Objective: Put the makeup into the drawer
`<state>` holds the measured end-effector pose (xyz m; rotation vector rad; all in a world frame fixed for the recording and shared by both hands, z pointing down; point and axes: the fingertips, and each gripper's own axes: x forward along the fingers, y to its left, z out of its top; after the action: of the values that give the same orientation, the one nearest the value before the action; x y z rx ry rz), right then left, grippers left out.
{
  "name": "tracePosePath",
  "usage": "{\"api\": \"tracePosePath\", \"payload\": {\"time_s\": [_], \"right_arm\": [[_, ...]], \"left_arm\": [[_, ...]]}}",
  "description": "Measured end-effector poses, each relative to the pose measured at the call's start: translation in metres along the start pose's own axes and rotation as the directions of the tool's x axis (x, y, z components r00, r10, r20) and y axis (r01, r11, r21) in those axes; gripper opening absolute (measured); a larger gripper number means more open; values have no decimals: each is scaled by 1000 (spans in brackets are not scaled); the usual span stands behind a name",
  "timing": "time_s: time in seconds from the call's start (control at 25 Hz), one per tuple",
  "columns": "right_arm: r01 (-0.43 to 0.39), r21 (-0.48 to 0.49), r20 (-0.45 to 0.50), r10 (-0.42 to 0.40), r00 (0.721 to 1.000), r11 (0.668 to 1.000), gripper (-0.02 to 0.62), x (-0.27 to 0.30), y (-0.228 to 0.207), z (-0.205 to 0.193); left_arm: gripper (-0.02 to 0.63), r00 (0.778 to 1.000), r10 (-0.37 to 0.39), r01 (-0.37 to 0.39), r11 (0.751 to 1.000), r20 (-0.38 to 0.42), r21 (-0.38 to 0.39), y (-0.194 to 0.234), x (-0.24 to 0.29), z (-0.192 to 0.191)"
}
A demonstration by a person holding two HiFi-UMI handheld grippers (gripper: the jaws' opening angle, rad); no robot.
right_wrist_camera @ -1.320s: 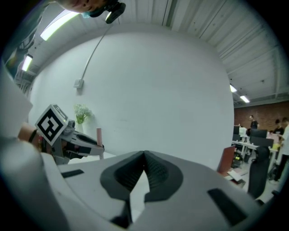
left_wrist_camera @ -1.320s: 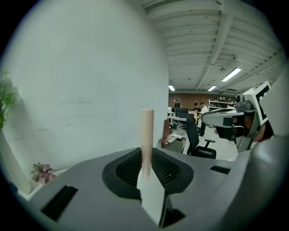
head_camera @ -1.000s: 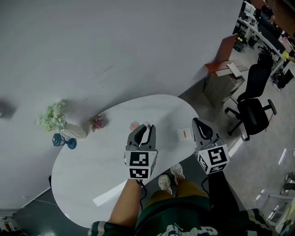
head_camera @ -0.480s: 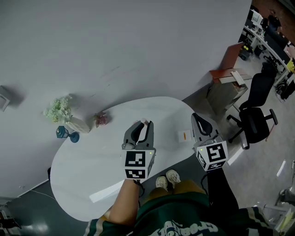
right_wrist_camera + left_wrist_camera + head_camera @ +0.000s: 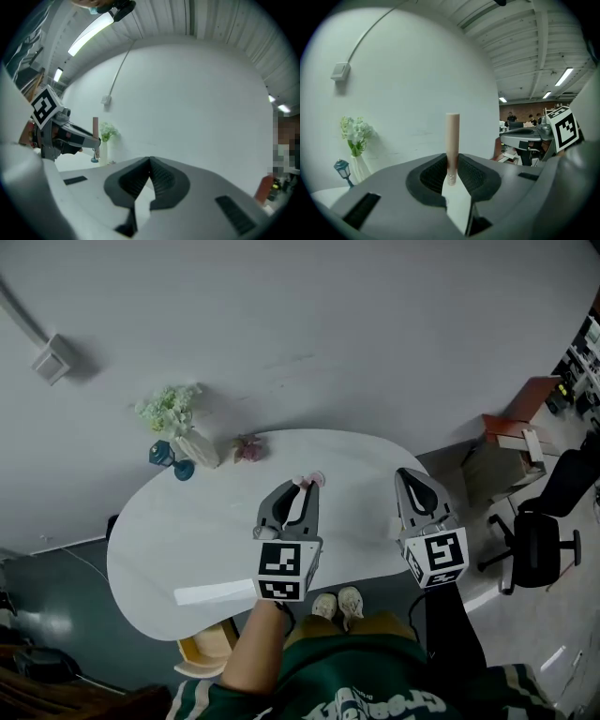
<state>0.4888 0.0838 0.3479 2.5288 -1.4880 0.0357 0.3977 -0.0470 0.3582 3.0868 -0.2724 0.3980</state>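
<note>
Left tongs (image 5: 451, 163) still clamp makeup tube (image 5: 452, 136); right tongs (image 5: 150, 164) stay shut.

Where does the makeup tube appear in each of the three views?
Head view: makeup tube at centre, at the left gripper's tip.
Left gripper view: tube at centre, upright between the jaws.
Right gripper view: tube at far left, upright.
Shared landmark: flower vase.
</note>
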Motion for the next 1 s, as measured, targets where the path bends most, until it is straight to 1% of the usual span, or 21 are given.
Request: {"api": "tracePosePath", "payload": {"time_s": [0.12,0.24,0.36,0.48,0.56,0.72,0.88,1.0], "right_arm": [[-87,-3,11,87,996,996,5,16,21,-1],[-176,-8,29,176,984,984,5,31,46,2],[-268,-17,50,269,962,963,5,43,76,5],[-352,-22,70,352,933,936,5,52,110,10],[-404,-24,80,405,911,914,5,56,134,13],[-502,-27,94,502,860,865,5,65,184,18],[-592,-41,95,593,800,805,5,66,241,25],[-643,-56,94,645,758,764,5,65,281,31]], "left_arm": [[71,997,81,-82,997,-12,-15,18,-17,-9],[71,986,166,-166,985,-16,-36,36,-37,-16],[71,968,252,-253,966,-18,-52,52,-63,-24],[71,943,332,-333,941,-26,-64,68,-93,-33],[71,923,382,-384,921,-40,-70,79,-114,-41],[71,875,480,-484,871,-62,-88,105,-157,-54],[71,821,564,-571,815,-89,-102,129,-204,-68],[71,780,618,-625,772,-98,-116,147,-240,-77]]}}
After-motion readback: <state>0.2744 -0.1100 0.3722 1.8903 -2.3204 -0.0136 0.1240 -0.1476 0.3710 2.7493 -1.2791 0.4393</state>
